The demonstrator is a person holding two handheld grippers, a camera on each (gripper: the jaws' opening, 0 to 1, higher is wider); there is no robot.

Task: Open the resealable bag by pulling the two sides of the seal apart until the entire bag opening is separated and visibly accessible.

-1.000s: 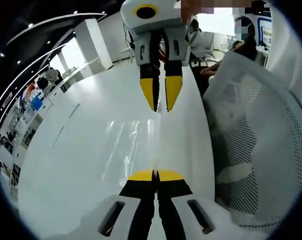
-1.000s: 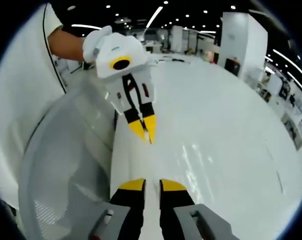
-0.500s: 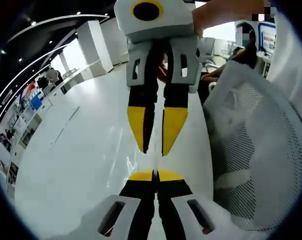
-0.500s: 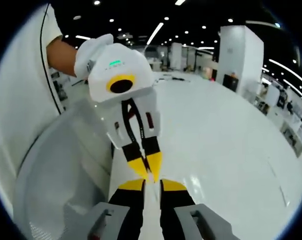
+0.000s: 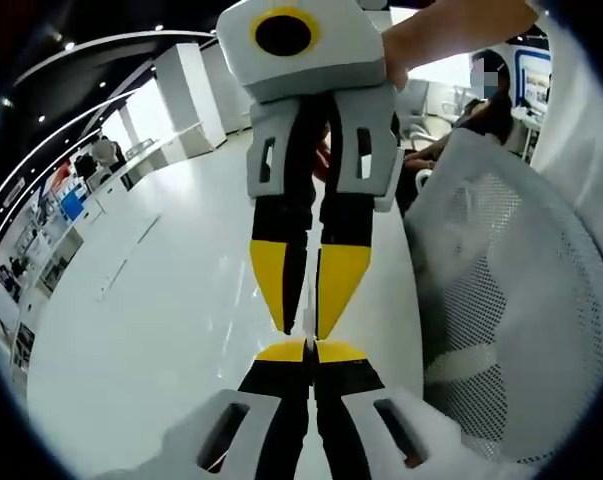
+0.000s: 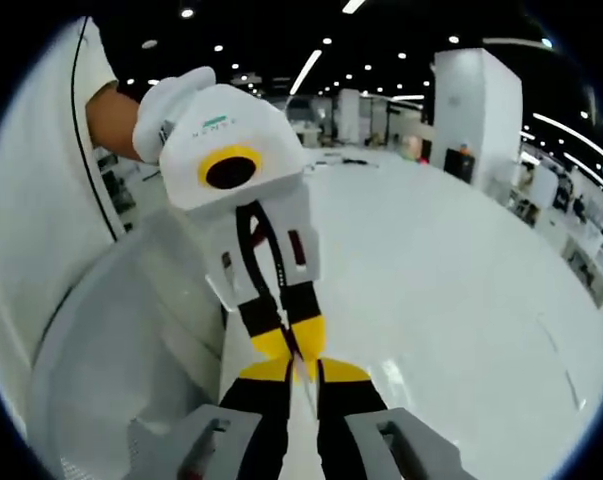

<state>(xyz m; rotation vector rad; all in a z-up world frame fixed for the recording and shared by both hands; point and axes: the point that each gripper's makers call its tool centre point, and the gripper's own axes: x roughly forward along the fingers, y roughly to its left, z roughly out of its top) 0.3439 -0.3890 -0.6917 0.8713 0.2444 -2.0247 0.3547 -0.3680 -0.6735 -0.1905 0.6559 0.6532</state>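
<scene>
A glossy white surface stretches across a large open hall under a dark ceiling dotted with spotlights and strip lights. A broad white pillar rises at the far side. A white mesh office chair stands beside the surface. Distant desks and displays, too blurred to identify, line one edge.

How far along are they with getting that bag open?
Done: the left gripper and right gripper meet tip to tip above the white table. In hand: the left jaws are closed, the right jaws a little apart, with a thin pale strip between them, possibly the bag's edge; it is too faint to be sure. Left: the whole pull-apart, since no open bag mouth is visible.
</scene>
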